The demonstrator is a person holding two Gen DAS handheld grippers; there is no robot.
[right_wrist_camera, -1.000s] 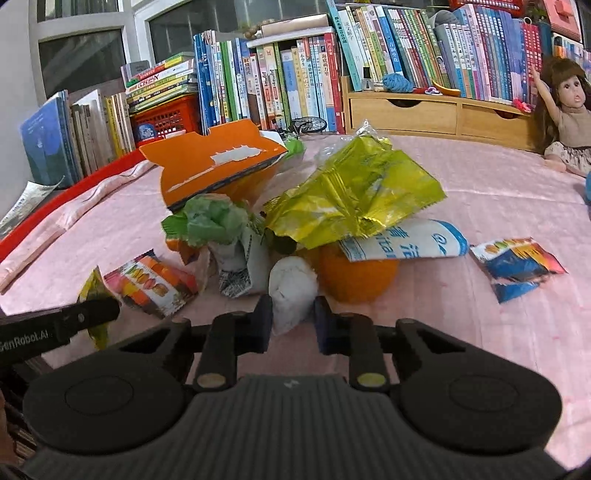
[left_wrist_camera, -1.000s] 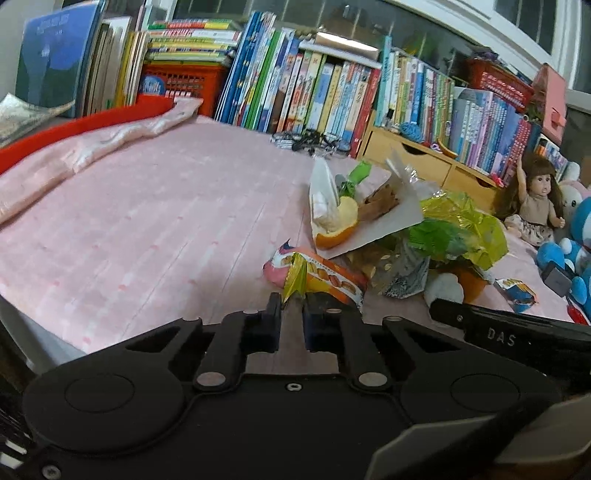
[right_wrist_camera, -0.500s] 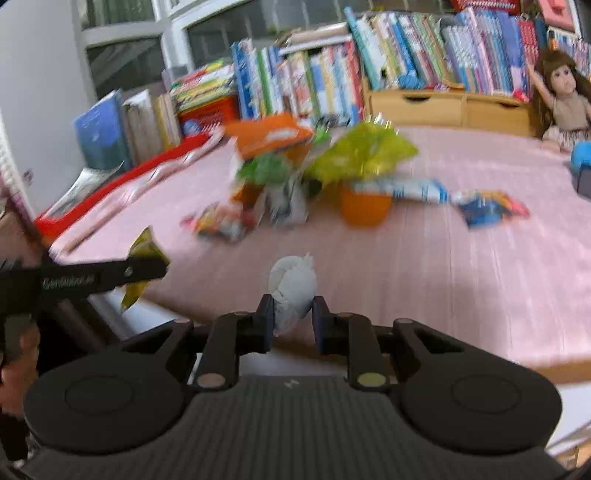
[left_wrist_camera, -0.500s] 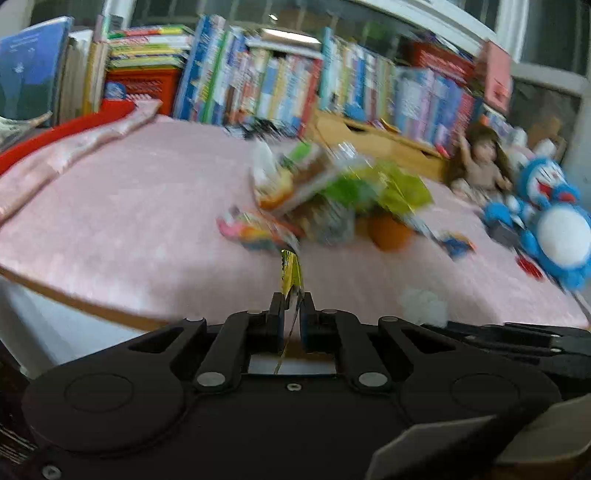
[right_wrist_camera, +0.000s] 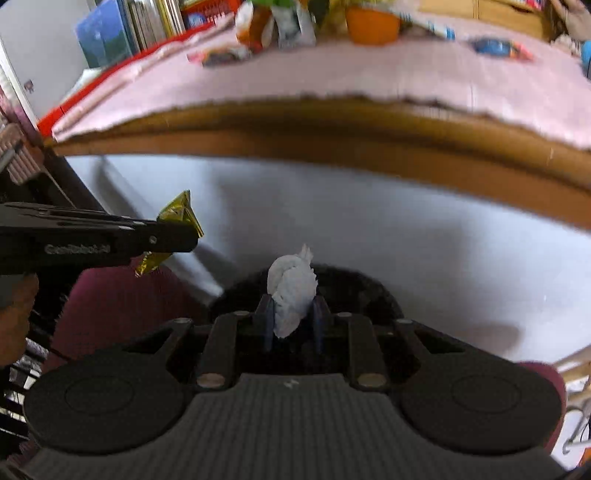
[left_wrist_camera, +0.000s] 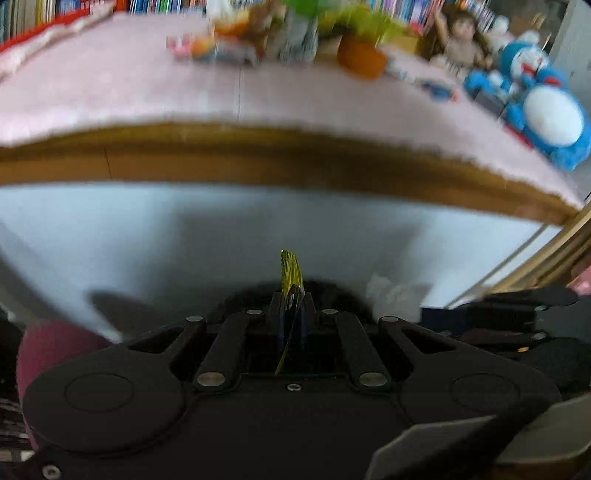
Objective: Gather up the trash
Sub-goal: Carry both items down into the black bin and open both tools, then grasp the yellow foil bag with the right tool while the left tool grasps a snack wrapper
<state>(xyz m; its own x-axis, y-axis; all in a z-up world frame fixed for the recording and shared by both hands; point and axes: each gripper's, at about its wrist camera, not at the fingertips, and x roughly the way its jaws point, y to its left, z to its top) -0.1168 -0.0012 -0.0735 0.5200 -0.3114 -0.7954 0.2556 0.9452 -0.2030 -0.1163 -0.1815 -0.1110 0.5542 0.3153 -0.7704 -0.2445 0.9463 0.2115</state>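
Note:
My left gripper (left_wrist_camera: 291,300) is shut on a thin yellow foil wrapper (left_wrist_camera: 291,271) that sticks up from its pads. It also shows in the right wrist view as the left gripper (right_wrist_camera: 177,236) with the yellow wrapper (right_wrist_camera: 180,214). My right gripper (right_wrist_camera: 291,314) is shut on a white crumpled tissue wad (right_wrist_camera: 291,286). Both are held below the table's edge, over a round black bin (right_wrist_camera: 365,286) that shows dimly behind the fingertips. The remaining trash pile (left_wrist_camera: 295,22) lies blurred at the far side of the pink-covered table (left_wrist_camera: 147,92).
The table's wooden front edge (left_wrist_camera: 258,155) runs across above both grippers, with a white panel (left_wrist_camera: 166,236) under it. An orange (left_wrist_camera: 360,59), a doll (left_wrist_camera: 458,40) and a blue plush toy (left_wrist_camera: 546,110) sit on the table. Maroon cloth (right_wrist_camera: 110,302) lies beside the bin.
Both grippers have pulled back from the table top and sunk below its front edge, the left carrying the yellow wrapper and the right the tissue wad. The bin has come into view.

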